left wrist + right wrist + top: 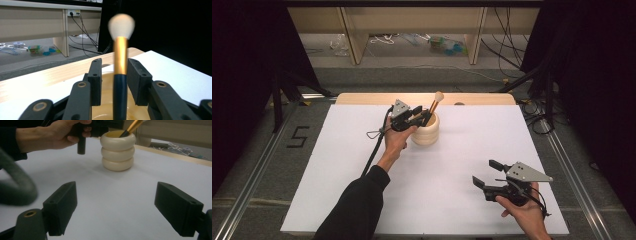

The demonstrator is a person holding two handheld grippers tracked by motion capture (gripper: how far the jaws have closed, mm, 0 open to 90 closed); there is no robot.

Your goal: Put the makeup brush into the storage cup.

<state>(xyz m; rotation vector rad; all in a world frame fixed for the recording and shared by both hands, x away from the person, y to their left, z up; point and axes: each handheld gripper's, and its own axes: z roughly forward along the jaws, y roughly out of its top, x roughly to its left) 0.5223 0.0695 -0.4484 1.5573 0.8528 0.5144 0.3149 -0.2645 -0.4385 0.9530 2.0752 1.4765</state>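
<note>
A brush [435, 102] stands in a holder [425, 131] on the far middle of the table [452, 200]. The left gripper [416, 116] sits just left of it; the right gripper [486, 172] is well apart, near right.

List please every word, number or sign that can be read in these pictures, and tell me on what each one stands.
"5": a dark digit on the grey floor, left of the white table, in the high view.
The packages on the floor under the far bench carry print too small and blurred to read.
No text is readable on the makeup brush, the cream ringed holder, the left gripper or the right gripper.
</note>
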